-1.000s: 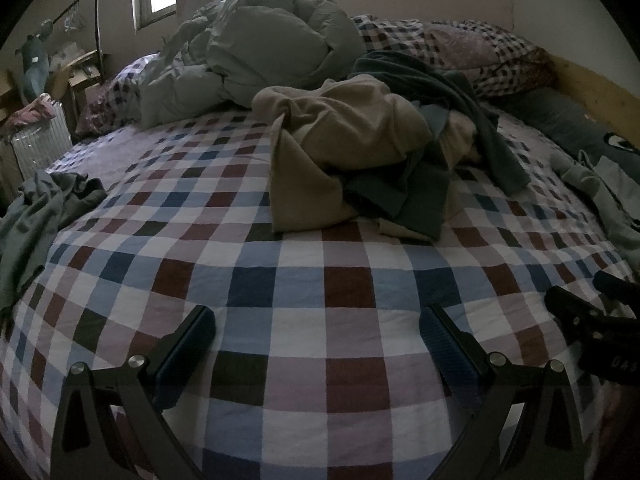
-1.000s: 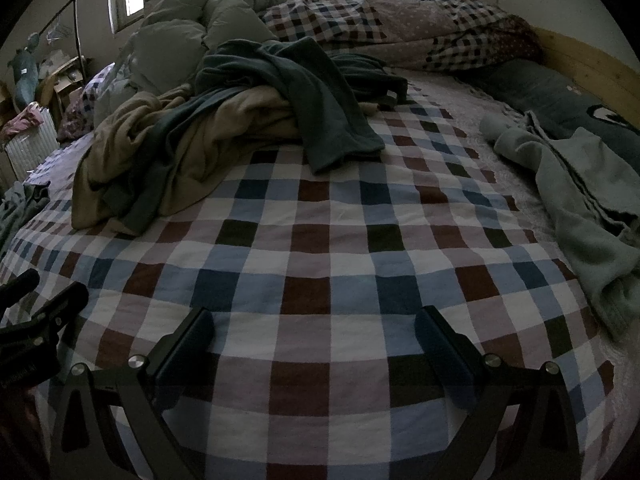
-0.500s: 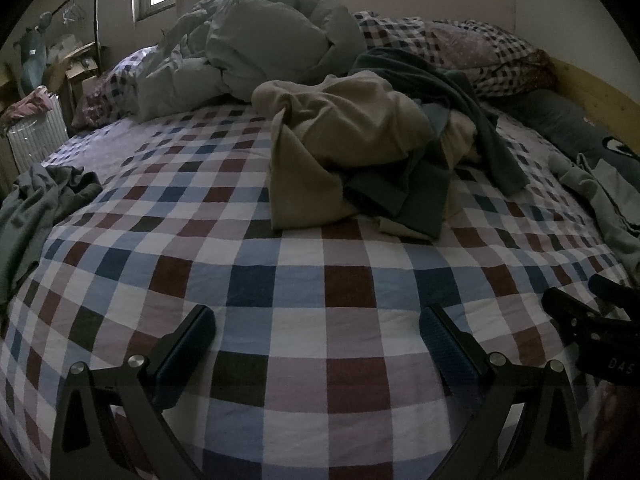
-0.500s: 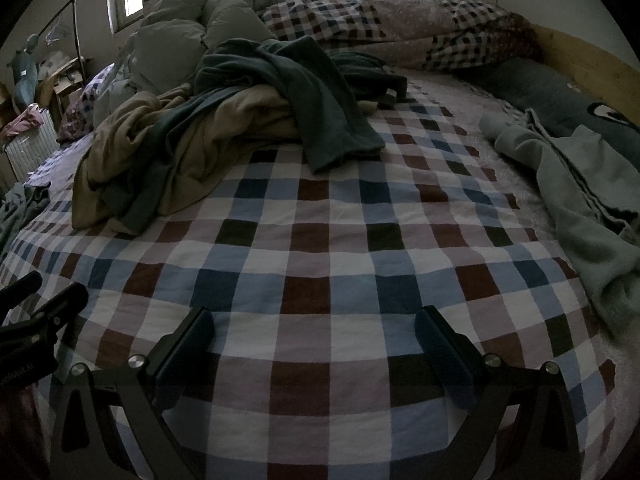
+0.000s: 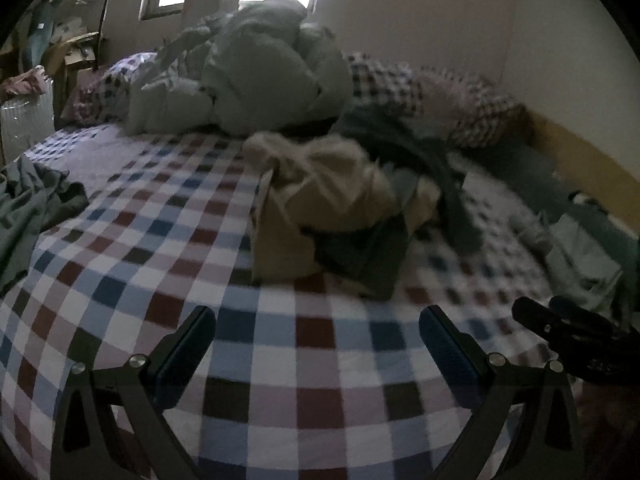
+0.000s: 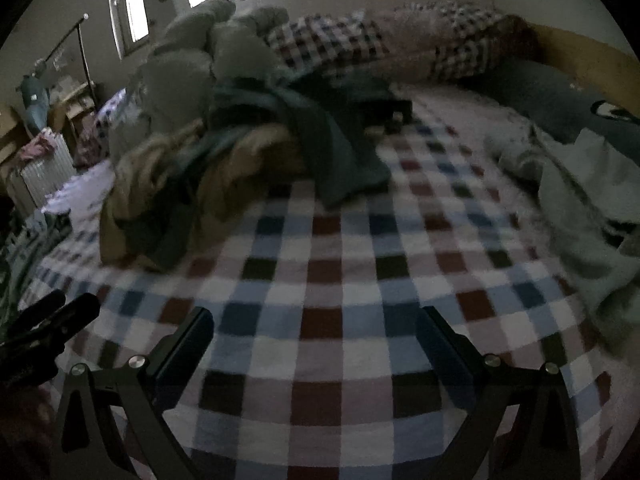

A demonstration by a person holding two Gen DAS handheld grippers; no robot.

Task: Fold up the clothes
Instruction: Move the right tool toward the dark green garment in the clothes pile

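Both grippers hang with jaws spread wide and nothing between them: the left gripper (image 5: pixel 318 344) and the right gripper (image 6: pixel 316 344) hover side by side over a bare stretch of the chequered red, blue and white bedspread (image 5: pixel 256 360).

Just ahead of them the crumpled heap of tan and dark teal garments (image 5: pixel 344 208) lies mid-bed, layers tangled over one another, none of it folded. A loose grey-green garment (image 5: pixel 28 208) sprawls at the left edge of the bed, and a pale grey-green one (image 6: pixel 592 208) lies rumpled on the right side.

Folding well here likely means taking one piece only. A good choice is the tan flap hanging off the near side of the heap, pinched at an edge or seam rather than mid-bulge, so the teal layer on top slides off instead of coming along. The bare chequered area under the grippers looks a fit place for spreading it flat.

Behind the heap a bunched grey-green duvet (image 5: pixel 256 72) and chequered pillows (image 6: pixel 360 40) crowd the headboard end.
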